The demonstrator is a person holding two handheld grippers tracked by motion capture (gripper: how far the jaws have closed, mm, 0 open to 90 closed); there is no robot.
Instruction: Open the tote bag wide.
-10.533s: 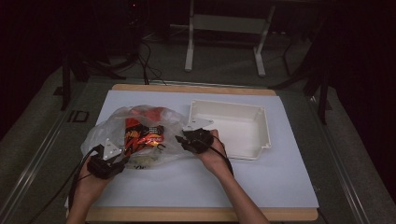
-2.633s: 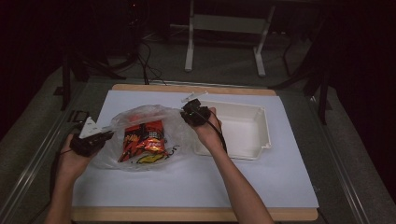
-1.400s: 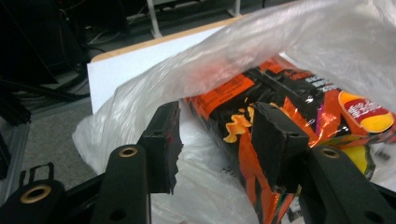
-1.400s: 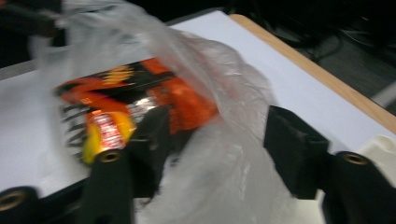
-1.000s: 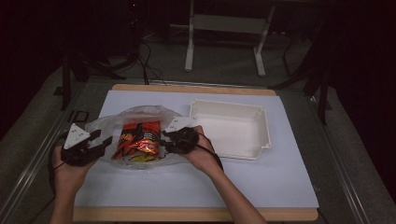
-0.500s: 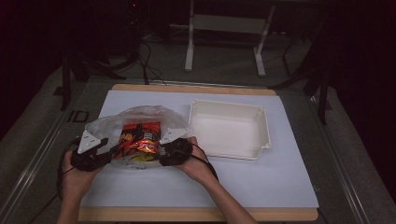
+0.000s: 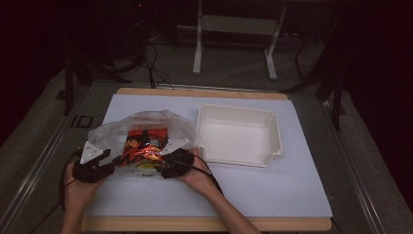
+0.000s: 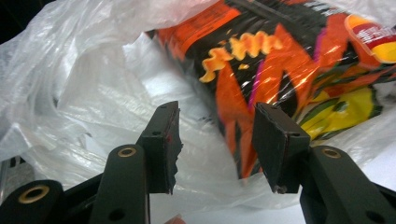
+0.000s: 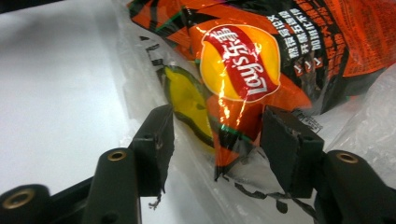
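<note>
The bagged chip packet (image 7: 144, 146) lies between both spread hand-held grippers (image 7: 100, 165) (image 7: 170, 163).

A: What do the left tongs (image 7: 100, 167) look like?
B: Black body, a pale three-cornered plate on top, a dark cable trailing behind. Close up, the two jaws are flat black blocks with ragged edges, and brass-ringed holes sit in the arms.

A: And the right tongs (image 7: 171, 165)?
B: The same build, plate and brass rings too. Forearms look bare; I can't make out any sleeve in this dim light.
</note>
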